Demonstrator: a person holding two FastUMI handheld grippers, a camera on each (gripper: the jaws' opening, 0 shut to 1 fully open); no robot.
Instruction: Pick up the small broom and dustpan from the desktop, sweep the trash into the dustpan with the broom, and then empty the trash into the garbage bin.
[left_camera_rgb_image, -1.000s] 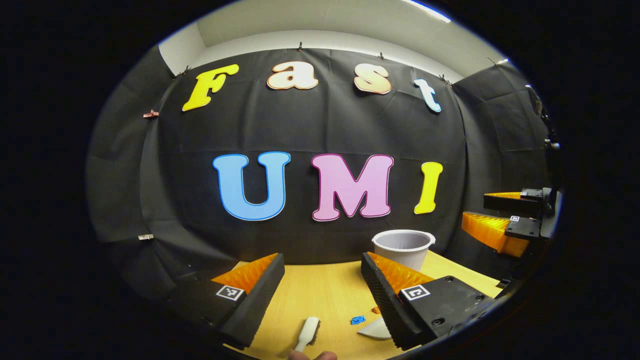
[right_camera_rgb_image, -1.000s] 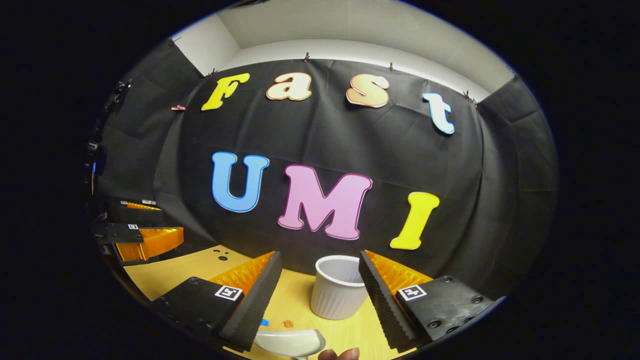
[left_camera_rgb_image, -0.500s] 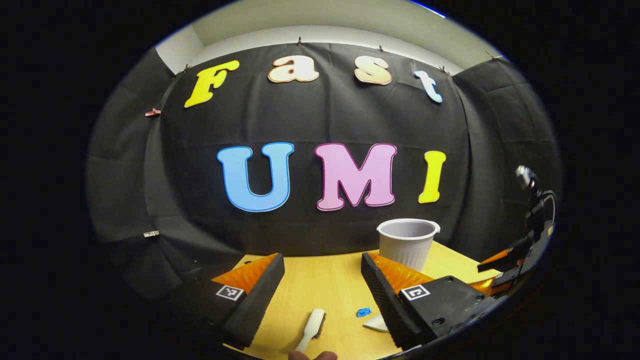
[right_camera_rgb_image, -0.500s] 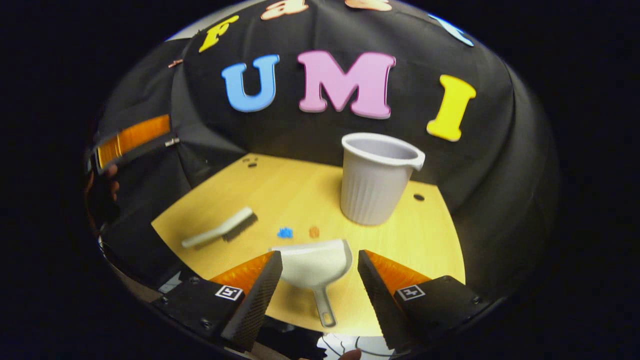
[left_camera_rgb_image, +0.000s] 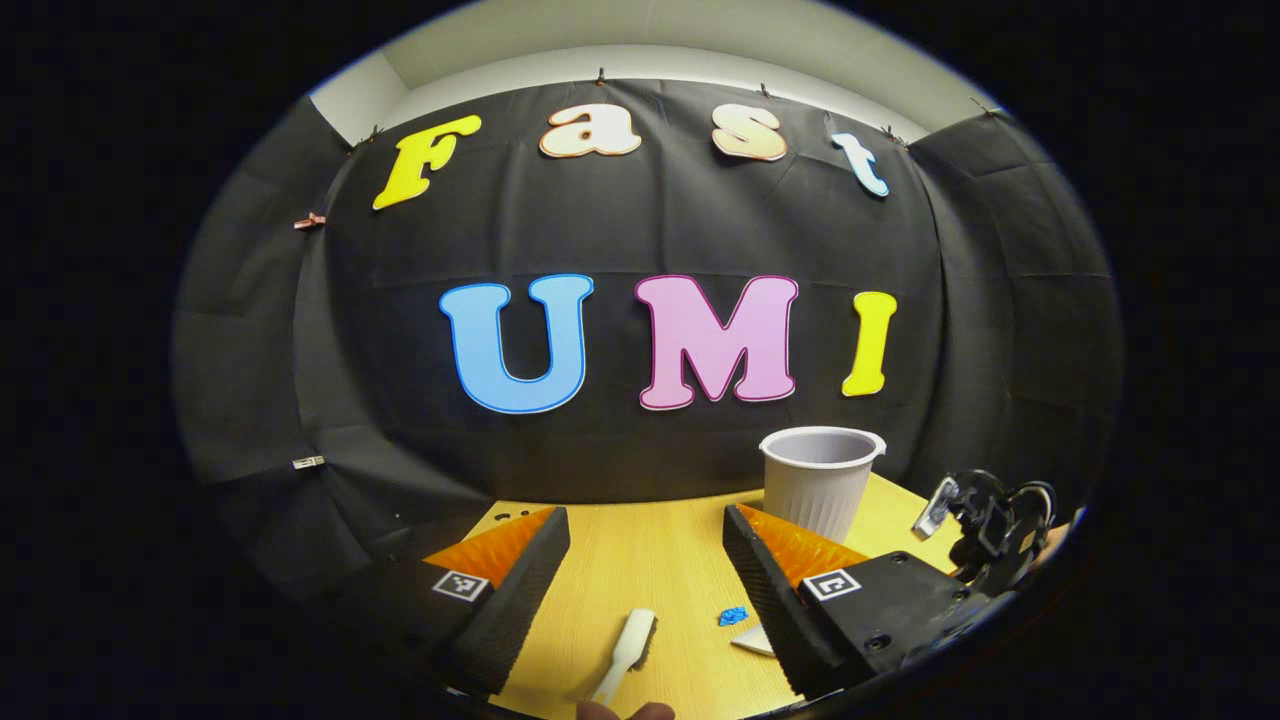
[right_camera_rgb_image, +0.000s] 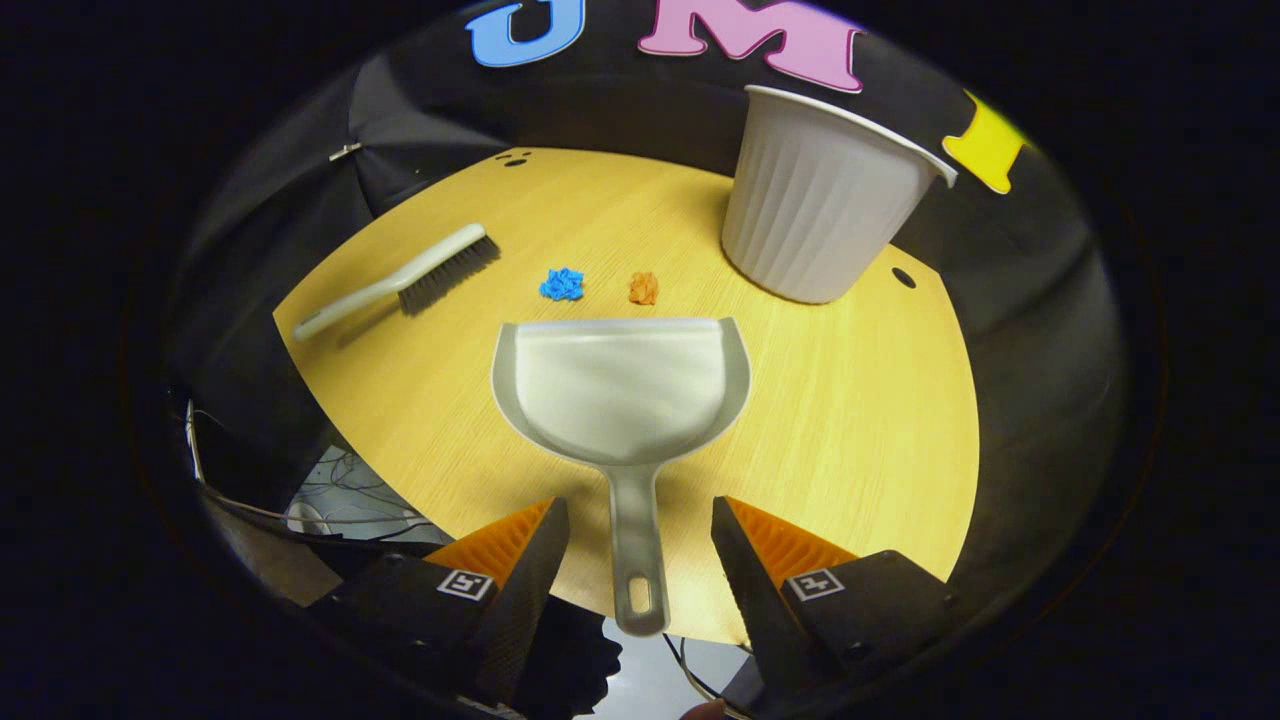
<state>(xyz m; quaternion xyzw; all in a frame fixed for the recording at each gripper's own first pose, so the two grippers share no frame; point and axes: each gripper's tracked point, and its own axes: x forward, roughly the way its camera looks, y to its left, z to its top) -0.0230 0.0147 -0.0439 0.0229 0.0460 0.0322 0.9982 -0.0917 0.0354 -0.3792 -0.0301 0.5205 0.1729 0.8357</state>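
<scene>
Dustpan (right_camera_rgb_image: 625, 385) handle between spread right fingers (right_camera_rgb_image: 520, 585), broom (left_camera_rgb_image: 625, 650) below parted left fingers (left_camera_rgb_image: 515, 600)

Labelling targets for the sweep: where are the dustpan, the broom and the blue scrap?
dustpan (right_camera_rgb_image: 620, 385), right gripper view, middle of its scoop.
broom (right_camera_rgb_image: 440, 268), right gripper view, on the head above the bristles.
blue scrap (right_camera_rgb_image: 563, 284), right gripper view, its middle.

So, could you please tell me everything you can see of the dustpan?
The dustpan is a small white one, plastic by its look, with a wide shallow scoop, a raised rim and a narrow handle ending in a hanging slot. It lies flat and empty on the wooden desktop, open edge toward the two scraps. The handle points between the right gripper's open fingers, which are not touching it.
</scene>
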